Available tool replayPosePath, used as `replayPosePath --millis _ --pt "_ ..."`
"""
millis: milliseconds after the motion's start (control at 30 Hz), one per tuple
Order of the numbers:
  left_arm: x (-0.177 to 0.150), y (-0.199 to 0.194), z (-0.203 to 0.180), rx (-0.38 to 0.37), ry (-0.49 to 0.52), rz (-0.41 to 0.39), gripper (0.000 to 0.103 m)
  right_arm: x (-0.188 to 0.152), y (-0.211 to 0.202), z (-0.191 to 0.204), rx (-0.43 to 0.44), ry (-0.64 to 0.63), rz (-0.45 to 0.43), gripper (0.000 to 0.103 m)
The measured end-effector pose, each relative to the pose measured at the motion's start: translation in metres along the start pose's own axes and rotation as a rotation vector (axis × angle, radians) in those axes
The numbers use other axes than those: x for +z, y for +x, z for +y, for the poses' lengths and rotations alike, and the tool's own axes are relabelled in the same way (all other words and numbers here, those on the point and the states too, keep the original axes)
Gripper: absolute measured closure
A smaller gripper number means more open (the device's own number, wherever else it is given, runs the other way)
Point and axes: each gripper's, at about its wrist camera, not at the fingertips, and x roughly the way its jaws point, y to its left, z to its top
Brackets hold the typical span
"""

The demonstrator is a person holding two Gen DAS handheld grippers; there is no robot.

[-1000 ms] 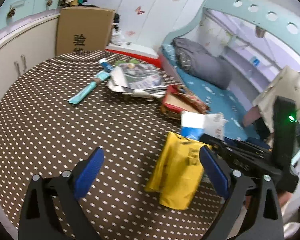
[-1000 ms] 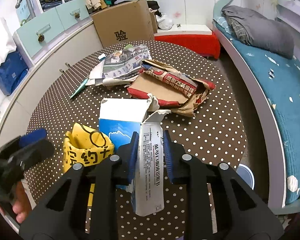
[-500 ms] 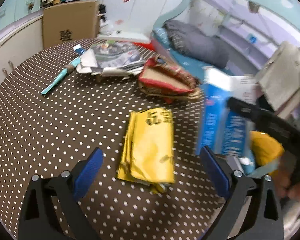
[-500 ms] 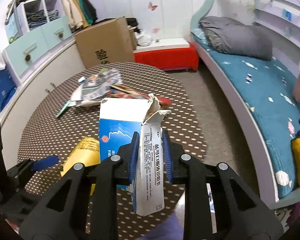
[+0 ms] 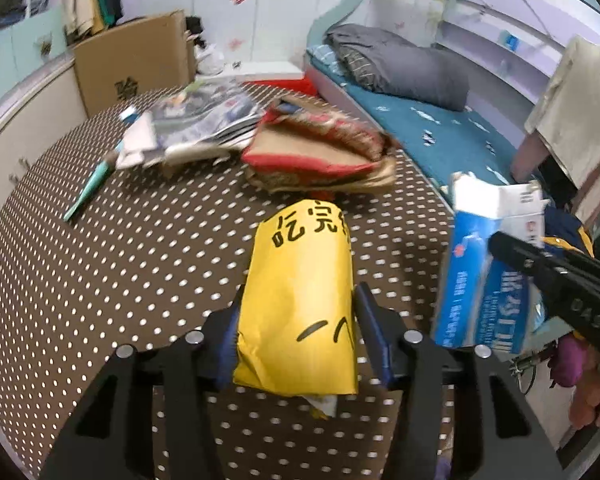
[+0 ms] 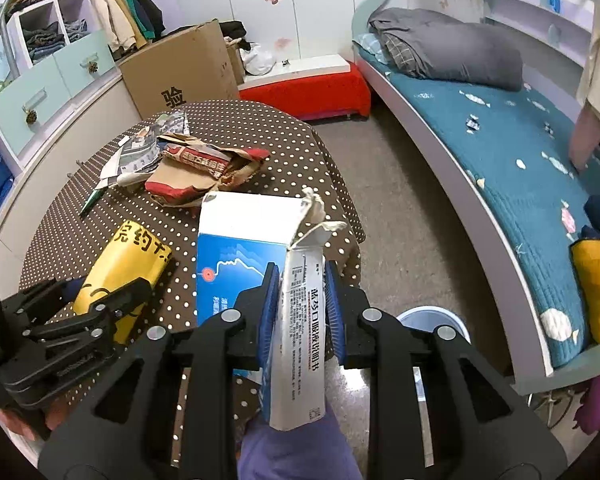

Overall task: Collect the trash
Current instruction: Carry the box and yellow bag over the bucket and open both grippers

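My left gripper (image 5: 296, 320) is shut on a yellow paper bag (image 5: 300, 276) with black characters, which lies on the brown polka-dot table (image 5: 120, 240). The bag also shows in the right wrist view (image 6: 128, 256), with the left gripper (image 6: 100, 300) on it. My right gripper (image 6: 300, 304) is shut on a torn blue and white carton (image 6: 252, 248), held off the table's right edge over the floor. The carton shows in the left wrist view (image 5: 488, 264). A red and brown crumpled sack (image 5: 320, 152), a pile of newspapers (image 5: 196, 128) and a teal pen (image 5: 88, 192) lie farther back on the table.
A pale round bin (image 6: 432, 320) stands on the floor below my right gripper, mostly hidden. A bed with a teal mattress (image 6: 500, 152) runs along the right. A cardboard box (image 6: 180, 68) and a red bench (image 6: 308, 88) stand behind the table. White cabinets (image 6: 52, 128) line the left.
My left gripper moved forward and closed on the yellow bag. My right gripper carried the carton off the table to the right, over the floor.
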Motion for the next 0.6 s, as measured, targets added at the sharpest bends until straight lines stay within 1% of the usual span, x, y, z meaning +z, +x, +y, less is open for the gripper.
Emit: replayPosePath --millis 167,367,600 --pt "0.006 -0.002 -0.025 0.005 0.041 -0.012 0.051 -0.002 -0.004 -0.019 0.000 0.041 -0.005 0.079" --pt "0.011 0.003 -0.055 -0.028 0.082 -0.009 0.051 -0.006 -0.016 -0.045 -0.024 0.086 -0.026 0.079" --pt "0.011 0.015 -0.103 -0.076 0.157 0.013 0.051 -0.014 -0.029 -0.088 -0.078 0.163 -0.041 0.079"
